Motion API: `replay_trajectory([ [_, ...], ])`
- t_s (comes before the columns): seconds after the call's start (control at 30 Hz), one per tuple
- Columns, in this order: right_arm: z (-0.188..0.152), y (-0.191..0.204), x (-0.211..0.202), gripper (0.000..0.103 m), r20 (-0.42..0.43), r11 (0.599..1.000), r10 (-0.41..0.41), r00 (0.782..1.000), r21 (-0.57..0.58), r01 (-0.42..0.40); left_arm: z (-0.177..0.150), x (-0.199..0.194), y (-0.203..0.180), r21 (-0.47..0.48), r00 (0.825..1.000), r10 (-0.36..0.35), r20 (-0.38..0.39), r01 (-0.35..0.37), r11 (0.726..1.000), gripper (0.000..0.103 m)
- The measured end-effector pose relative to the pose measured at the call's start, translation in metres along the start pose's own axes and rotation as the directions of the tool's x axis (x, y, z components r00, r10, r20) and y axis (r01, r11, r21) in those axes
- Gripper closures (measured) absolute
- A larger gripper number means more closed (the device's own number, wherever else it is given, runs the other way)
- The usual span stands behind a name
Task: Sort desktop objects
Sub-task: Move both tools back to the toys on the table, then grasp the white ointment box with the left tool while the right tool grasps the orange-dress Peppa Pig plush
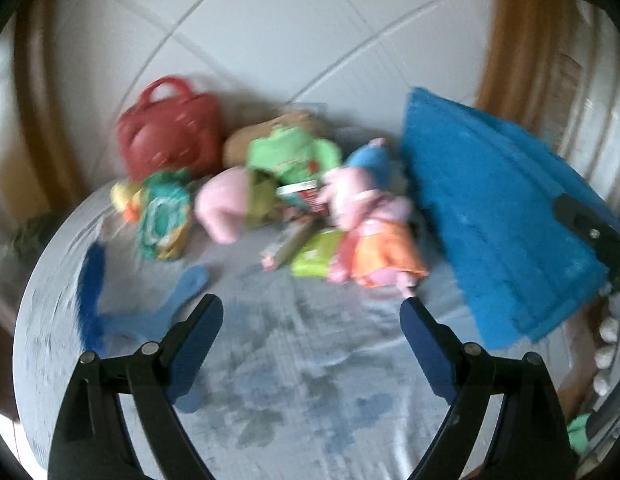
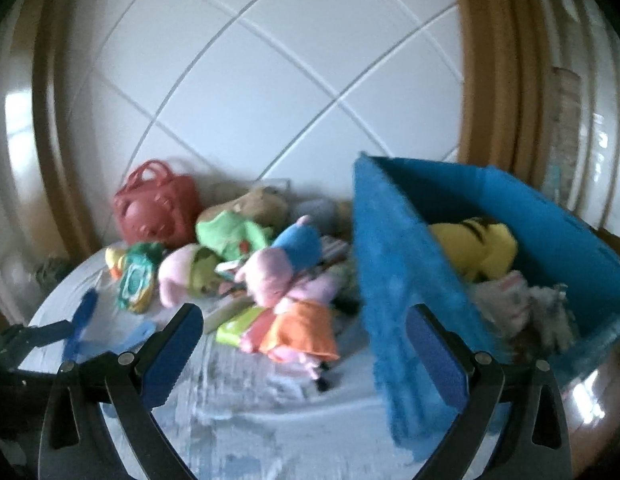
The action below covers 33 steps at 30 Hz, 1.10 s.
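A heap of toys lies at the back of the round table: a pink pig plush in an orange dress, a green plush, a pink plush and a teal and yellow toy. My left gripper hangs open and empty, short of the heap. The right gripper is open too, its right finger in front of the blue box. The pig plush lies just beyond it. In the box are a yellow plush and a grey-pink bundle.
A red bag stands at the back left against the tiled wall. A blue brush and a blue spoon-shaped piece lie at the left. Flat packets sit under the plush toys. Brown door frames flank the table.
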State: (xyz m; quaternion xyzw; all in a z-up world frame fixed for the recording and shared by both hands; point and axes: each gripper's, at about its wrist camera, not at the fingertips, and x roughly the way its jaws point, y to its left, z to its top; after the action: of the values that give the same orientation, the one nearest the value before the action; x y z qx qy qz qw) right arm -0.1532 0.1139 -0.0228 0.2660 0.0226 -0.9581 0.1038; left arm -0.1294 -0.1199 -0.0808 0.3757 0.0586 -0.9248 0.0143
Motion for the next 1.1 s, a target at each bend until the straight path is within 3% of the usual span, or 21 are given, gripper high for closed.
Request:
replay_trajectory([
  [0.13, 0.002, 0.018, 0.023, 0.000, -0.031, 0.998, 0.049, 0.998, -0.027, -0.050, -0.004, 0.009, 0.036, -0.072, 0.997, 0.074, -0.024, -0.075, 0.995, 0.012],
  [0.33, -0.005, 0.024, 0.071, 0.000, -0.097, 0.992, 0.118, 0.988, -0.036, -0.122, 0.000, 0.036, 0.061, -0.133, 0.990, 0.122, -0.071, -0.130, 0.982, 0.012],
  [0.47, -0.016, 0.021, 0.102, 0.000, -0.159, 0.988, 0.138, 0.978, -0.040, -0.146, 0.004, 0.059, 0.060, -0.120, 0.985, 0.143, -0.092, -0.154, 0.981, 0.012],
  [0.6, -0.029, 0.015, 0.128, 0.000, -0.223, 0.988, 0.151, 0.963, -0.009, -0.157, 0.013, 0.083, 0.054, -0.095, 0.987, 0.121, -0.109, -0.131, 0.987, 0.012],
  [0.8, -0.033, 0.010, 0.150, 0.000, -0.254, 0.992, 0.125, 0.959, 0.035, -0.120, 0.036, 0.126, 0.040, 0.001, 0.990, 0.063, -0.125, -0.064, 0.998, 0.012],
  [0.93, -0.041, 0.013, 0.170, 0.000, -0.278, 0.996, 0.063, 0.959, 0.076, -0.043, 0.051, 0.161, 0.032, 0.090, 0.988, 0.014, -0.153, 0.000, 0.996, 0.012],
  [1.1, -0.051, 0.014, 0.198, 0.000, -0.286, 0.984, -0.029, 0.958, 0.161, 0.078, 0.063, 0.220, 0.024, 0.214, 0.978, -0.043, -0.205, 0.088, 0.973, 0.012],
])
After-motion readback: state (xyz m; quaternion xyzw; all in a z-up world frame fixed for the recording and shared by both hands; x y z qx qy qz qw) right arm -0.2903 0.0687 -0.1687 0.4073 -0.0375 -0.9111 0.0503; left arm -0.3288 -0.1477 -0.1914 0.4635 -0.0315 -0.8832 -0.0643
